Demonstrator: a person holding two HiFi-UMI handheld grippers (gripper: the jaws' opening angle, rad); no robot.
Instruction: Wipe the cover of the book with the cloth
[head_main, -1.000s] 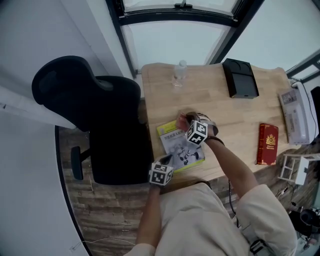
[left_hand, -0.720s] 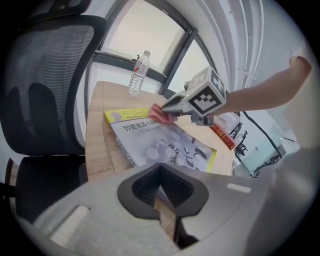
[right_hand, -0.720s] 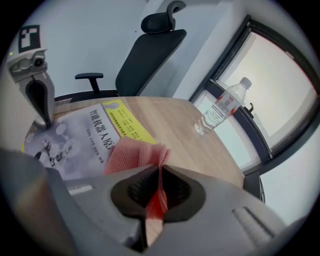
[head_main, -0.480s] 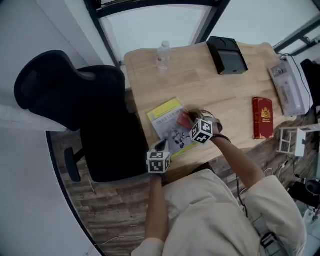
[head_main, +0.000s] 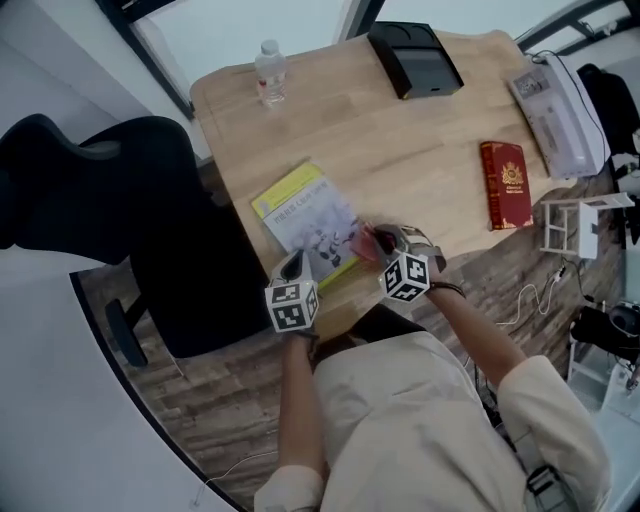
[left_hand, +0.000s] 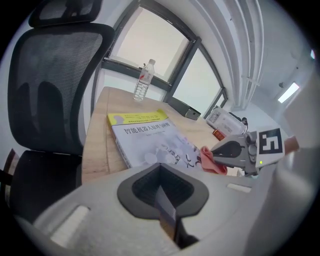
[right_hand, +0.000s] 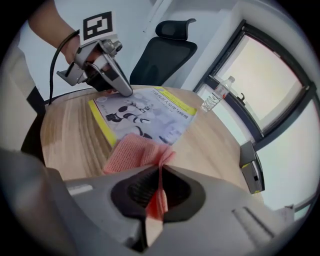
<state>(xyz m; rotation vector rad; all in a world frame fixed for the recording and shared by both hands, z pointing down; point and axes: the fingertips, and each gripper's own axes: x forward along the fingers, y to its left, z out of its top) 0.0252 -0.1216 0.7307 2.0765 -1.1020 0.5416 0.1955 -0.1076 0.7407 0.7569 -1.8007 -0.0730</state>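
A book (head_main: 305, 225) with a yellow and pale blue cover lies flat near the table's front edge. My right gripper (head_main: 385, 245) is shut on a pink cloth (head_main: 367, 243), which rests at the book's near right corner. In the right gripper view the cloth (right_hand: 135, 150) spreads from my jaws over the book (right_hand: 150, 112) edge and onto the wood. My left gripper (head_main: 293, 268) is shut with nothing in it, its tip pressed on the book's near left corner. The left gripper view shows the book (left_hand: 147, 135) ahead and the cloth (left_hand: 212, 161) at the right.
A water bottle (head_main: 268, 72) stands at the far left corner, a black box (head_main: 415, 60) at the far edge. A red booklet (head_main: 503, 185), a white device (head_main: 558, 100) and a white rack (head_main: 565, 225) are to the right. A black office chair (head_main: 120, 200) stands left of the table (head_main: 420, 150).
My right gripper has dragged the cloth down the cover from the book's far right side to its near right corner. The left gripper stays on the near left corner.
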